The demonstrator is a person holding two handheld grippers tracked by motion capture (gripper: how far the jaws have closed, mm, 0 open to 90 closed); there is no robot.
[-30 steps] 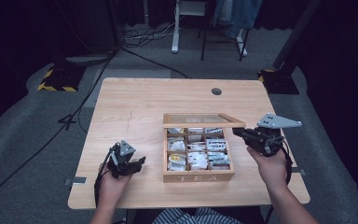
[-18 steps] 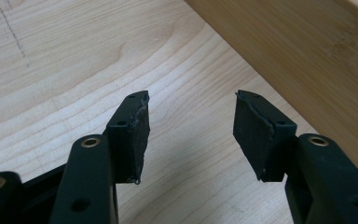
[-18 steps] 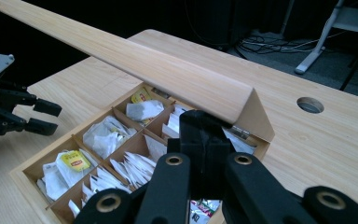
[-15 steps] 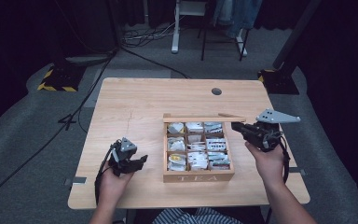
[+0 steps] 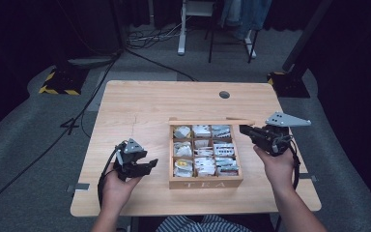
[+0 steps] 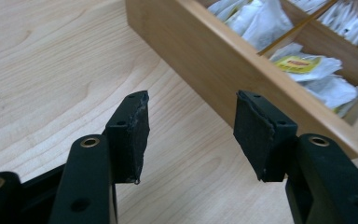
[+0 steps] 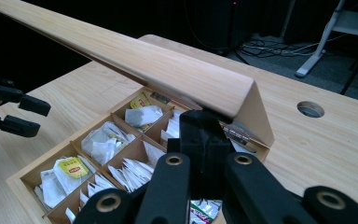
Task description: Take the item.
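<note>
A wooden tea box [image 5: 205,182] marked TEA sits at the table's front middle, its compartments holding several tea bags [image 5: 203,154]. Its lid [image 5: 211,122] stands raised at the back, hinged along the far side. My right gripper [image 5: 244,129] is shut, and its tips [image 7: 204,128] press under the lid's [image 7: 168,70] right corner with nothing between the jaws. My left gripper [image 5: 150,164] stands open just left of the box, low over the table. In the left gripper view its jaws [image 6: 191,135] hold nothing and point at the box's side wall [image 6: 223,60].
A round cable hole [image 5: 224,94] lies in the table's far right part. Bare table top [image 5: 135,111] stretches left of and behind the box. Dark floor, cables and a desk leg [image 5: 181,29] lie beyond the far edge.
The lid has swung further up and back, from a slanted panel to nearly edge-on, with my right gripper rising under it. My left gripper has barely moved.
</note>
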